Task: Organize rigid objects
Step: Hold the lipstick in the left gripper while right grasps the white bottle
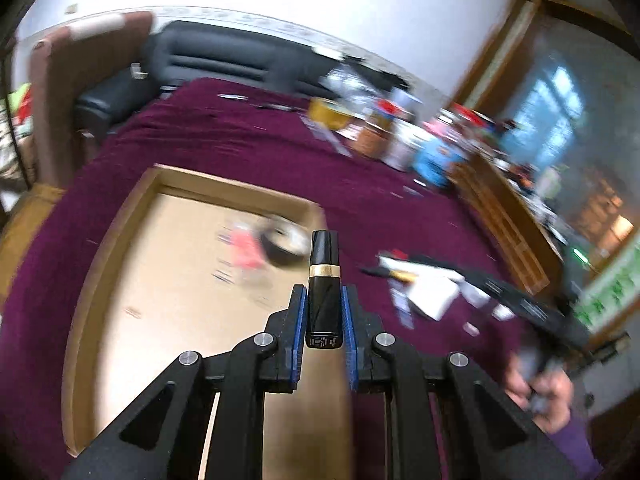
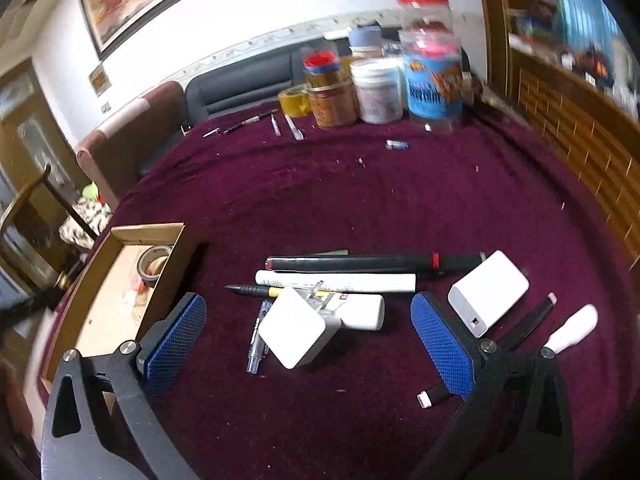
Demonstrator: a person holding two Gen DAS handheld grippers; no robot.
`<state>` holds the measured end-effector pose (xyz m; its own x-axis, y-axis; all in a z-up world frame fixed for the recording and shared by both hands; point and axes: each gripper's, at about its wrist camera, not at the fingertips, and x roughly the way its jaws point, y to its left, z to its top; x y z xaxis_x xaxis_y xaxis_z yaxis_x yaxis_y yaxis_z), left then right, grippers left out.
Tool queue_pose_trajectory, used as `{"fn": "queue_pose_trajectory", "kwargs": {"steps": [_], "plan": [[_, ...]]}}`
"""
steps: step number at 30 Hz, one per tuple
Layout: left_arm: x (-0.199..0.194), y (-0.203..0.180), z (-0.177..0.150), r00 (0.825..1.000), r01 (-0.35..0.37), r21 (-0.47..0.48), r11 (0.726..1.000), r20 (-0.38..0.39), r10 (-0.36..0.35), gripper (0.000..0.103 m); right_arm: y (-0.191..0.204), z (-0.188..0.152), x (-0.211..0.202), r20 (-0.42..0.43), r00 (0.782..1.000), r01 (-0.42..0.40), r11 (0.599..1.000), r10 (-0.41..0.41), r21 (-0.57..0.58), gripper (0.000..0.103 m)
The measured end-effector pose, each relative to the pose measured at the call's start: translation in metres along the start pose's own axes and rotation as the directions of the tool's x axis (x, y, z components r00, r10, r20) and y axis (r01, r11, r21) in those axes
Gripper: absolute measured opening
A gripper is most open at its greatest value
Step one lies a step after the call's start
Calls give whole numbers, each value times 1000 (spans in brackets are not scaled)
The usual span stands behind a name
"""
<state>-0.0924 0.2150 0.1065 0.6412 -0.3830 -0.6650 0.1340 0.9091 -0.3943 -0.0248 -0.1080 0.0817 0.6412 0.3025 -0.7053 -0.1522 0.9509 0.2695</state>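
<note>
Between the blue pads of the left tongs [image 1: 323, 300] stands a black lipstick tube [image 1: 324, 280] with a gold band, clamped upright over the right wall of a cardboard box [image 1: 120, 240]. A white label with small print sits at the tube's lower end; the print is too small to read. Inside the box lie a tape roll [image 1: 284, 246] and something pink, both blurred.

On the maroon tabletop [image 2: 360, 200], the right tongs [image 2: 308, 320] stand wide open, holding nothing, with a white charger [image 2: 296, 334] lying between the pads. Just beyond it lie a clear pen [image 2: 258, 336], a yellow-and-black pencil [image 2: 256, 290], a white tube [image 2: 336, 281] and a long black pen [image 2: 372, 264] with a red ring. A white power bank [image 2: 488, 292] lies beside the right pad.

At the far edge stands a cluster of jars; a blue label [image 2: 432, 88] carries large lettering, too blurred to read.
</note>
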Motion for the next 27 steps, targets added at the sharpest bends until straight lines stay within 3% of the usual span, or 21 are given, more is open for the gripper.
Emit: {"fn": "queue_pose_trajectory", "kwargs": {"steps": [3, 6, 9, 10, 13, 17, 20, 23, 27], "plan": [[13, -39, -19, 996, 74, 43, 996, -49, -72, 14, -7, -1, 7, -34, 999, -10, 1000, 11, 29, 103], [35, -67, -37, 989, 107, 79, 991, -107, -98, 14, -9, -5, 13, -75, 996, -48, 997, 52, 56, 103], [66, -83, -54, 980, 93, 87, 992, -183, -76, 14, -10, -9, 14, -94, 993, -58, 996, 65, 68, 103], [77, -86, -59, 980, 61, 105, 993, -197, -39, 15, -10, -9, 14, -92, 994, -51, 996, 57, 72, 103], [101, -87, -75, 967, 13, 106, 994, -256, 15, 19, -24, -4, -2, -33, 999, -9, 996, 12, 91, 102], [97, -86, -80, 971, 15, 131, 991, -238, 17, 21, -78, 3, -43, 41, 993, 104, 983, -112, 151, 102], [99, -83, -75, 972, 20, 106, 994, -234, 6, 21, -133, -2, -65, 16, 976, 205, 947, -215, 246, 102], [105, -81, -74, 974, 22, 91, 996, -227, -1, 21, -183, -14, -71, -44, 976, 213, 902, -212, 376, 102], [106, -80, -73, 975, 16, 79, 997, -221, 2, 23, -202, -20, -53, -102, 979, 203, 884, -176, 421, 93]]}}
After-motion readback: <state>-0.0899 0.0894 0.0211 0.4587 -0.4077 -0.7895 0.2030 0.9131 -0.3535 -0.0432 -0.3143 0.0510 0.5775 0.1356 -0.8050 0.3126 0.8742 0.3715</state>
